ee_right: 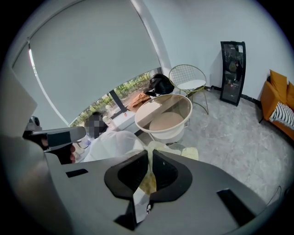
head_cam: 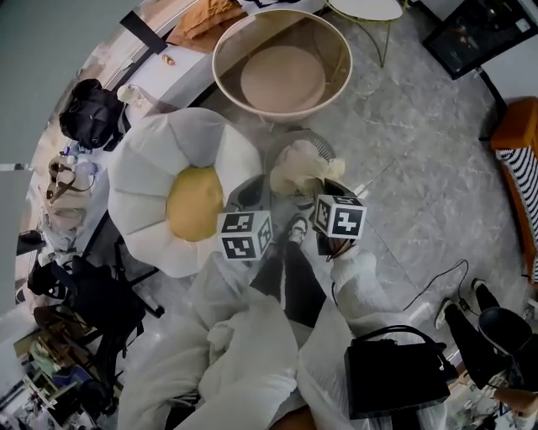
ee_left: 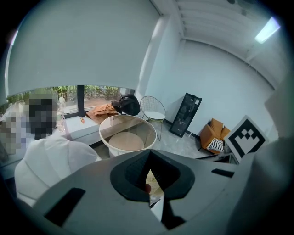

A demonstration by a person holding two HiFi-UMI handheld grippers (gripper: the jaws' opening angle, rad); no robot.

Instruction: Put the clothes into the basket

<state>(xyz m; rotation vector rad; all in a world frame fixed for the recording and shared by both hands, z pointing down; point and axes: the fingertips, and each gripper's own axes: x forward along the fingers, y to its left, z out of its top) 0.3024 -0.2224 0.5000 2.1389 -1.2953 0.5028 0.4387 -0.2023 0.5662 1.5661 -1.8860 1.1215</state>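
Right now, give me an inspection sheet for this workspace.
Surface: grey marbled floor.
Job's things: cream garment held short of the round basket, which is empty.
Clutter: flower-shaped cushion, black bag, orange cloth on the ledge.
Grippers: left gripper and right gripper both shut on the cream garment.
Cables: black cable loose on the floor.
Surroundings: wire chair, orange sofa, window blind.

The right gripper is pinching a pale yellowish cloth between nearly closed jaws, with fabric spilling past the tips. The round cream basket is standing ahead on the grey floor, seemingly just beyond a white cushion, with a wire chair behind it.
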